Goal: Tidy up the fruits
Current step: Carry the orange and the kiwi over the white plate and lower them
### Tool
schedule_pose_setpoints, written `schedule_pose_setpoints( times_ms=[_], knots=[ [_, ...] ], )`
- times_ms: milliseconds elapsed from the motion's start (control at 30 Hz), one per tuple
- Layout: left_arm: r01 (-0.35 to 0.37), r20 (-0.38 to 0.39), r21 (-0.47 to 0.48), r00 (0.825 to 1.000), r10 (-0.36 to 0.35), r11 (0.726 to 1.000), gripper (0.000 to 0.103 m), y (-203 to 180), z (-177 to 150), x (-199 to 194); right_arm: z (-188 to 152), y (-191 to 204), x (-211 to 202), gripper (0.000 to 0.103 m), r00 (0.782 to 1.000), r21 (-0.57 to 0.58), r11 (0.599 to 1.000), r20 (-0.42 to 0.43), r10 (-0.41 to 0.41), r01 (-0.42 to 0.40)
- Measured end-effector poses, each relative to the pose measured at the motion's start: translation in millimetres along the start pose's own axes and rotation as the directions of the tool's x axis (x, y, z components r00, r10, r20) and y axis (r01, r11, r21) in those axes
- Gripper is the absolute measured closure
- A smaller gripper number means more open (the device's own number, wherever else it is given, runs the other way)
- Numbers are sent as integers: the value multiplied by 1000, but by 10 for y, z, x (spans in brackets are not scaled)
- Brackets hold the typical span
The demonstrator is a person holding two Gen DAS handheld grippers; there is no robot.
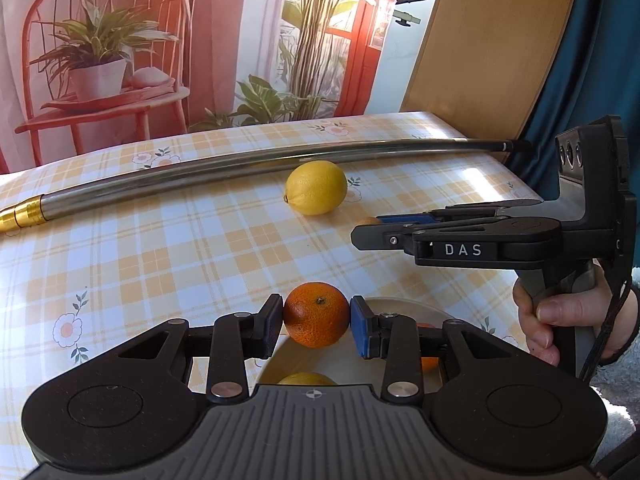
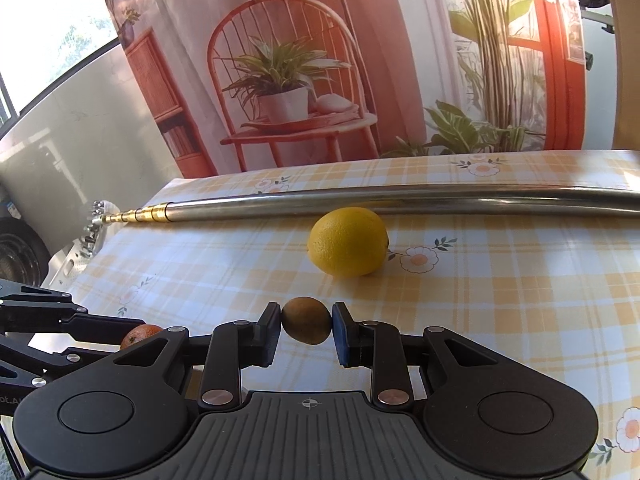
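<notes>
Left hand-held gripper (image 1: 317, 316) clasps a round, firm, pebbly-skinned orange tangerine (image 1: 316, 314) across its middle; right hand-held gripper (image 2: 306, 321) pinches a small, soft brown kiwi (image 2: 307, 320), which probably bruises easily

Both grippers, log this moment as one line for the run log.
left gripper: shut on orange, over plate | right gripper: shut on kiwi | lemon: on table, beside metal pole

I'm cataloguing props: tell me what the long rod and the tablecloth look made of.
Rod: likely polished steel, mirror-like reflections, with a brass-coloured ringed tip.
Tablecloth: probably wipeable vinyl or oilcloth; printed check with daisies and a soft sheen, though coated fabric is possible.
</notes>
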State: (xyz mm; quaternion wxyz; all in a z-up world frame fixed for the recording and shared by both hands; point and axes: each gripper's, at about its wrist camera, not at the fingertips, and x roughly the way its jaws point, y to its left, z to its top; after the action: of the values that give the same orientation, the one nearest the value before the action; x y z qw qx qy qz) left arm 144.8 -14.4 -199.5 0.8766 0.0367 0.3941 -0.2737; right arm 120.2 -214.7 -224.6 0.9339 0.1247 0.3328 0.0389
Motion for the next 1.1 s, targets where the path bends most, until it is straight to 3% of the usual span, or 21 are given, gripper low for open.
schedule_pose_setpoints(
  times_ms=[200, 400, 1100],
  knots=[
    [19, -25, 22, 1000, -18, 1000, 65, -108, -48, 64, -118, 25, -253, 78, 1000, 26, 1000, 28, 7, -8],
    [38, -56, 40, 998, -35, 998, 65, -176, -106, 151, -268, 7, -337, 78, 1000, 48, 999, 5, 10, -11],
    [-19, -92, 56, 995, 24, 998, 64, -171, -158, 247, -395, 3, -377, 78, 1000, 68, 997, -20, 23, -22]
  ],
)
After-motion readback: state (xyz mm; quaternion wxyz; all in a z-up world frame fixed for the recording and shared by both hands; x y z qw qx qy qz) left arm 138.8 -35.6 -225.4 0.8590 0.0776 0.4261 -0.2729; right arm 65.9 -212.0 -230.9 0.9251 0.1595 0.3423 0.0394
